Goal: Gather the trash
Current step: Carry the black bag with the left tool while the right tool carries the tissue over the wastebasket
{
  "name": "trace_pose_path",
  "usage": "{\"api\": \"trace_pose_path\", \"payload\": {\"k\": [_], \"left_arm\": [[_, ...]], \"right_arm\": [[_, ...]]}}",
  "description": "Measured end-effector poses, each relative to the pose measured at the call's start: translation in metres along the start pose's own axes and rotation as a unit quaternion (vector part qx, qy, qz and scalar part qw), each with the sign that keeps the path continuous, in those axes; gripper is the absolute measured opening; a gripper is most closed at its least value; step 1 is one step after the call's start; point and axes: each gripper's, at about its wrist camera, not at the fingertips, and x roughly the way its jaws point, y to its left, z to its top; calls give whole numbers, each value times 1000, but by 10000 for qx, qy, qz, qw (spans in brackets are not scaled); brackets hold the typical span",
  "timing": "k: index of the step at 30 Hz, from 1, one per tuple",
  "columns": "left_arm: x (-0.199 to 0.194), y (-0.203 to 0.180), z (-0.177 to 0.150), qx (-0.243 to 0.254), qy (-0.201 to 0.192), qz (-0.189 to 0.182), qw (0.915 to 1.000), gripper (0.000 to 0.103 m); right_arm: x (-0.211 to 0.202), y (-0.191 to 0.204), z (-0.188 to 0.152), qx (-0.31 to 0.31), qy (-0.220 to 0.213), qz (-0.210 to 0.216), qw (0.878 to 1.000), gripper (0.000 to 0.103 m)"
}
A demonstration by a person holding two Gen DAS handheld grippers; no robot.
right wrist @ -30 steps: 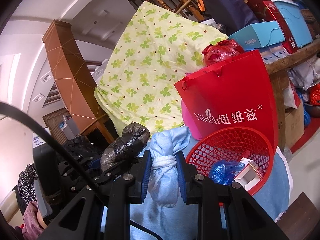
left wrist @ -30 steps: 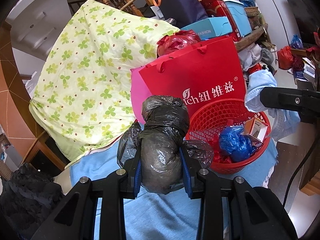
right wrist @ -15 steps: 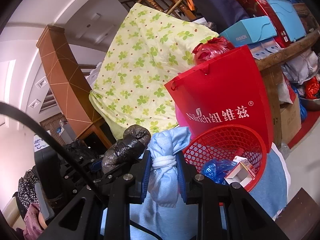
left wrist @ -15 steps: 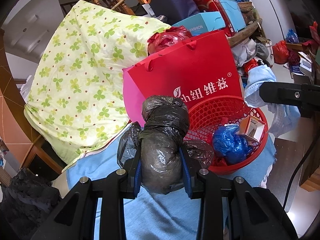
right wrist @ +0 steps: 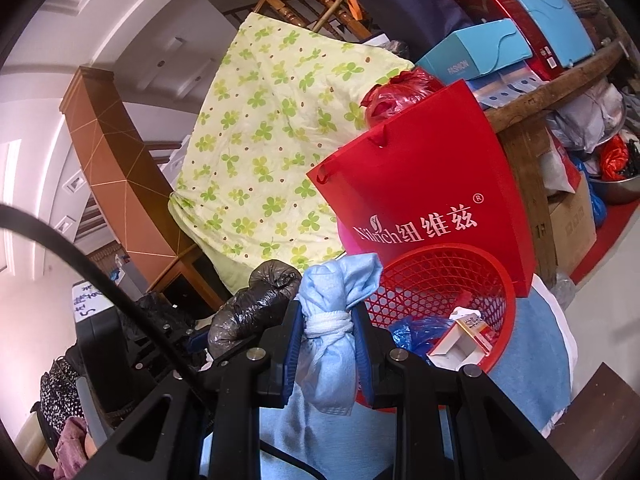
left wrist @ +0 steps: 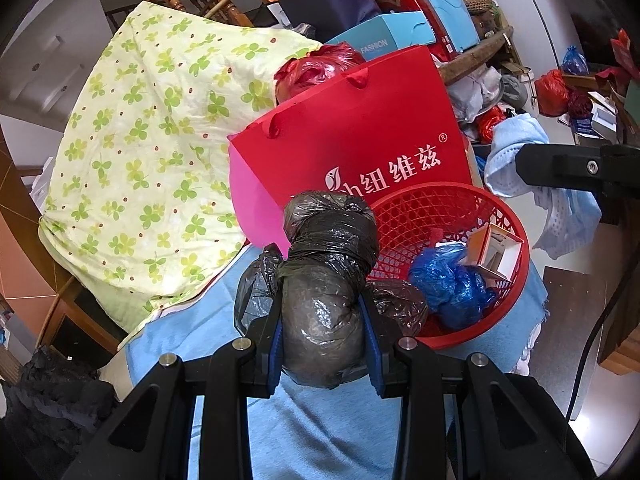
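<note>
left gripper (left wrist: pixel 323 338) clamps black bag (left wrist: pixel 326 276) | right gripper (right wrist: pixel 327 346) clamps blue bundle (right wrist: pixel 334 320) | red basket (right wrist: pixel 472 264) holds some trash; both still to drop

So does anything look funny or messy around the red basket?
Nothing looks spilled or broken. The red basket sits upright, with a blue bag and a small opened box inside. The only odd bit: the red paper bag leans tilted behind it.

The basket (left wrist: pixel 508 216) sits on the cloth-covered surface (left wrist: pixel 328 424) — shopping bag (left wrist: pixel 360 140) behind it, quilt (left wrist: pixel 160 140) to its left, small box (left wrist: pixel 496 246) inside.
</note>
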Motion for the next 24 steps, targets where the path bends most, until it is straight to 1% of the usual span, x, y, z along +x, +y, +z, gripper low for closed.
{"api": "trace_pose_path", "payload": {"k": [24], "left_arm": [[29,-18,-2,95,216,-189,9995,37]], "right_arm": [[18,-30,0,321,140,-177,9992,27]]}}
